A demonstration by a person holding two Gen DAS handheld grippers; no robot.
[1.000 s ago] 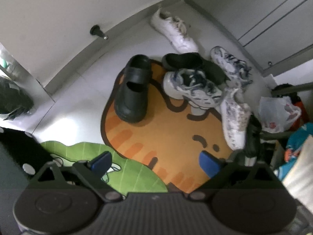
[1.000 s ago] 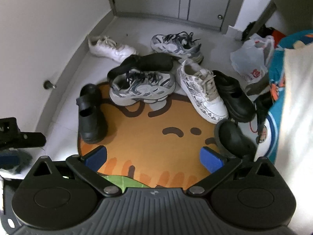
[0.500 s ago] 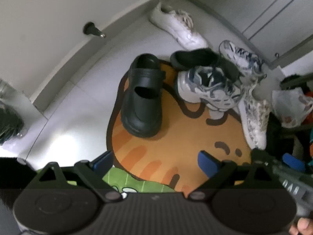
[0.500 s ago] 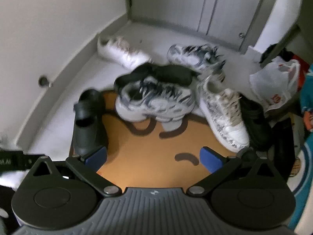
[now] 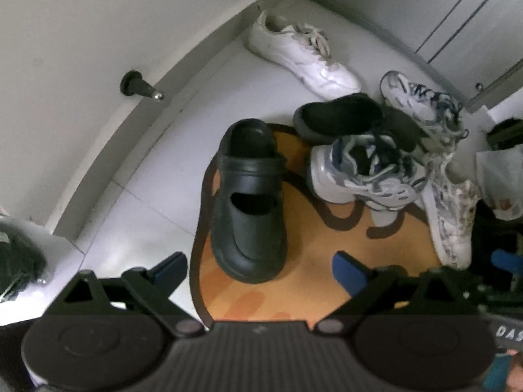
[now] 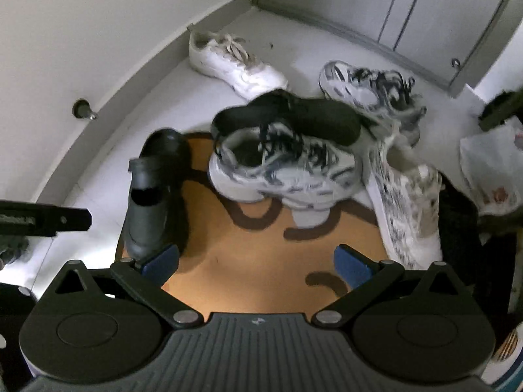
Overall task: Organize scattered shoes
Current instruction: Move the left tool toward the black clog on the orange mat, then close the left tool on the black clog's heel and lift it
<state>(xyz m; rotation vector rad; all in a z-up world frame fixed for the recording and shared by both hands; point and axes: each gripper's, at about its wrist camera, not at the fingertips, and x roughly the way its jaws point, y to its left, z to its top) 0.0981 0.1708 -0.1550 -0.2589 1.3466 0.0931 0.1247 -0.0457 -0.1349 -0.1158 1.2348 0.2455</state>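
Shoes lie scattered on and around an orange mat; the black clog lies directly ahead of the left hand-held gripper, toe toward it, long axis along its reach. Both hand-held grippers are spread apart and empty. The right hand-held gripper faces the grey-white sneaker, so the left seems nearer the clog.

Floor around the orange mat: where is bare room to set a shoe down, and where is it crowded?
Bare tile lies between the curved wall and the black clog, and the near part of the orange mat is bare. Crowded: the blue-grey sneaker and dark slipper overlap, with the patterned sneaker alongside.
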